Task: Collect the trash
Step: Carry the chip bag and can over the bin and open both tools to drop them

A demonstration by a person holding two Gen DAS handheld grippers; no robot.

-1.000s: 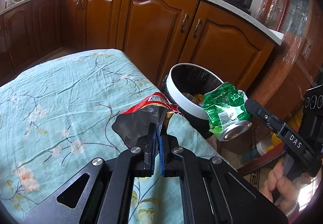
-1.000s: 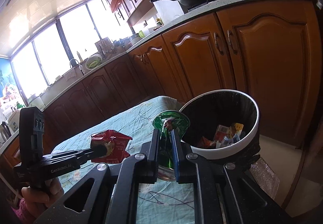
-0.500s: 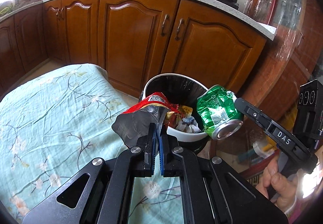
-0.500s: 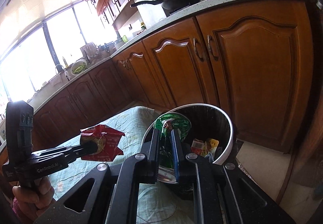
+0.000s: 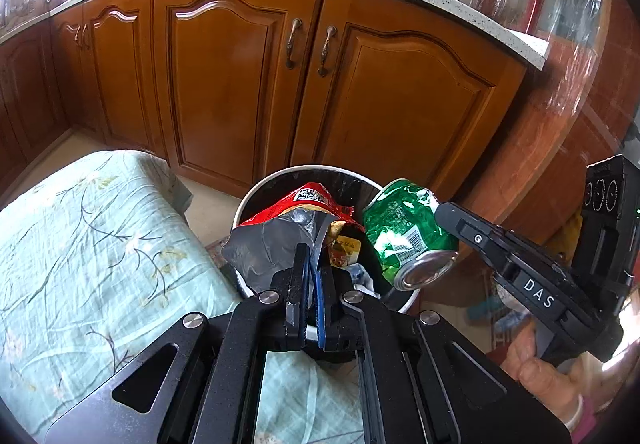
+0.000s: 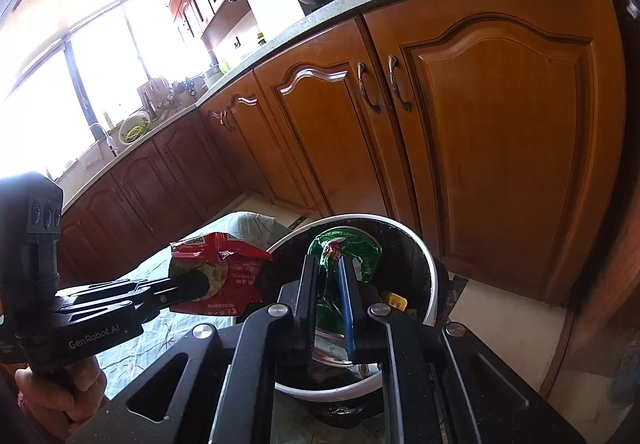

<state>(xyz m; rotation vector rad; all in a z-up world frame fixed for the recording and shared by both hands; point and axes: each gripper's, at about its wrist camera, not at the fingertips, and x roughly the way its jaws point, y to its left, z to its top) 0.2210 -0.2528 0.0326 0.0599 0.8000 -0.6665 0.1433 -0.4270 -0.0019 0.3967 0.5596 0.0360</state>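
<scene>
**Both grippers are holding trash over the bin opening**

The left gripper [image 5: 310,268] is pinching a torn red snack wrapper [image 5: 296,220] between fully closed fingers, gripping it by its silver inner lining. The wrapper is standing up from the fingertips, its printed red end pointing away from the camera and its long axis running roughly along the gripper's line. It is hanging over the near rim of the white-rimmed trash bin [image 5: 248,200], which is standing on the floor just beside the table with the floral cloth [image 5: 92,244] and in front of the wooden cabinets [image 5: 240,84].

The right gripper [image 6: 330,276] is clamping a crushed green can [image 6: 344,248] across its flattened body, the fingers closed on it. In the left wrist view the can [image 5: 404,232] is lying tilted, its long axis sloping down toward the camera, its silver end [image 5: 426,270] facing down and toward the viewer. It is sitting over the right part of the bin mouth.

Judgement: both items are being held above the opening so that a release drops them straight in among the rubbish already inside. The can appears well placed; the wrapper, being light and close to the rim, could catch on the edge or drift onto the cloth.
</scene>
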